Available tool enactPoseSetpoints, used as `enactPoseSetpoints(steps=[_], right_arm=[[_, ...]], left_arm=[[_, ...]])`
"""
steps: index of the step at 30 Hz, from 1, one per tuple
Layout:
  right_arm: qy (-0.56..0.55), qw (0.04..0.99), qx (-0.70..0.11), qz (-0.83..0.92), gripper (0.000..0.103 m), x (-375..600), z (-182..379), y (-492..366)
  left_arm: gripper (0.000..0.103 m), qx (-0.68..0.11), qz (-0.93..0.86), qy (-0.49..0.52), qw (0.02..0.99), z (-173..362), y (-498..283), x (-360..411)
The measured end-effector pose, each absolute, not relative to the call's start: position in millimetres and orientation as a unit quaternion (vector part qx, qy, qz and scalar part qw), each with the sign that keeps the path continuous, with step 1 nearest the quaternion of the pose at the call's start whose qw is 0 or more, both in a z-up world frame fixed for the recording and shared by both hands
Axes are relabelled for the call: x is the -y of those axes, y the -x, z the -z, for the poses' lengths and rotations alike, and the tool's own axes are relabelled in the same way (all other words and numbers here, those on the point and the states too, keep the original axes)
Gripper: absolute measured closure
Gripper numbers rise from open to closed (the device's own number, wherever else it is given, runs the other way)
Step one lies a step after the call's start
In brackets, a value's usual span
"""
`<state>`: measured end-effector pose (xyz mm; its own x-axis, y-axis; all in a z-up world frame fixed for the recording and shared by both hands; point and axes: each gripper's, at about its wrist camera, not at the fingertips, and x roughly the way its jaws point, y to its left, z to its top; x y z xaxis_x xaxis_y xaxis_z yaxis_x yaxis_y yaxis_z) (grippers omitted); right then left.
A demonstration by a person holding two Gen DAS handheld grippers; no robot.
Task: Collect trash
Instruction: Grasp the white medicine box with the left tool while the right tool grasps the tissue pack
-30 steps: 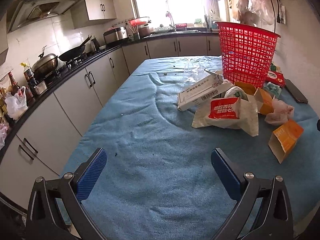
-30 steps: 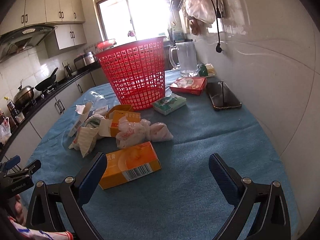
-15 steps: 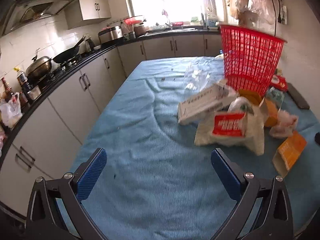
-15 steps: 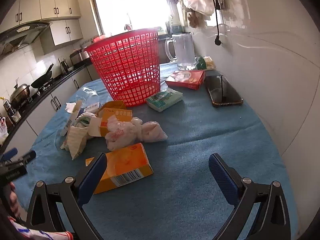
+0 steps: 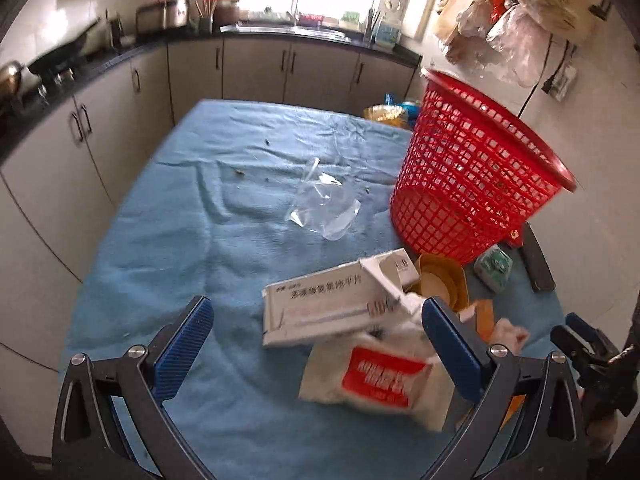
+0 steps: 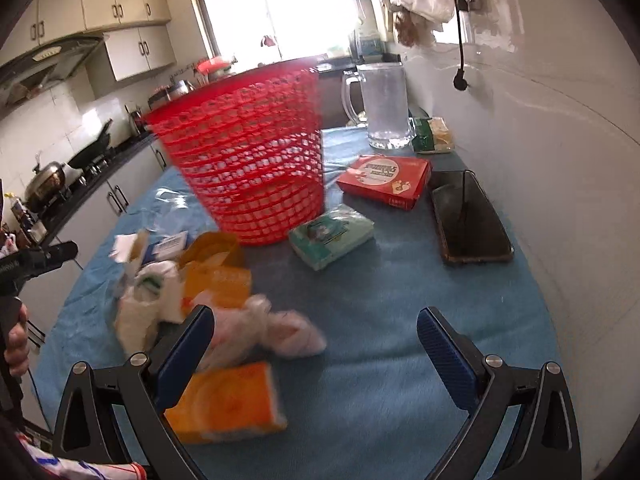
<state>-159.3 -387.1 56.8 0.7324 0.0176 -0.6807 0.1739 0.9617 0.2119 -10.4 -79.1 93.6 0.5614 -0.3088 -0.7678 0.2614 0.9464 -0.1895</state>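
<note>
Left wrist view. Your left hand-held gripper (image 5: 316,336) hangs over the blue-covered counter (image 5: 192,240) with its jaws wide apart and nothing between them. The trash sits right ahead: a long white carton (image 5: 320,312) tilted on top of a white paper bag with a red label (image 5: 380,376), both roughly in line with the gap. A crumpled clear plastic wrapper (image 5: 324,212) lies farther off, near the foot of the red basket (image 5: 472,184), which stands upright at the far right. The picture is smeared, so fine detail on the pile is not readable.

Right wrist view. Your right hand-held gripper (image 6: 316,344) is likewise spread and empty. An orange box (image 6: 228,404) lies just below the left finger, and a crumpled white plastic bag (image 6: 264,336) sits between the fingers, low in the gap. The basket's mesh looks empty from here. A red box (image 6: 384,180), a green tissue pack (image 6: 332,236), a phone (image 6: 468,216) and a glass jug (image 6: 384,108) lie beyond; whether these count as trash cannot be told.

Judgement: you are on the approach to a first pickup. Next, lower one gripper over the nearest piece, close firmly on it, then carry it above the basket rim.
</note>
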Motion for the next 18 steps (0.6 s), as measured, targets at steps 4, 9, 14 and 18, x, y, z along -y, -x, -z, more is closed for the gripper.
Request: enactPoseSetpoints(steps=[4, 9, 14, 18], right_arm=[[-0.151, 0.907, -0.391, 0.039, 0.000, 402.5, -47.8, 135.5], [-0.165, 0.903, -0.394, 0.034, 0.000, 409.3, -42.3, 121.4], [-0.164, 0.904, -0.394, 0.038, 0.000, 417.9, -38.9, 97.2], [-0.171, 0.899, -0.400, 0.041, 0.000, 427.6, -29.1, 72.5]], left_arm=[[0.000, -0.464, 0.179, 0.038, 0.867, -80.3, -7.4, 90.7], [0.003, -0.475, 0.189, 0.033, 0.859, -72.3, -19.9, 102.6], [0.046, -0.509, 0.212, 0.034, 0.833, -59.7, -27.5, 113.9], [0.080, -0.511, 0.218, 0.029, 0.831, -57.9, -22.6, 114.5]])
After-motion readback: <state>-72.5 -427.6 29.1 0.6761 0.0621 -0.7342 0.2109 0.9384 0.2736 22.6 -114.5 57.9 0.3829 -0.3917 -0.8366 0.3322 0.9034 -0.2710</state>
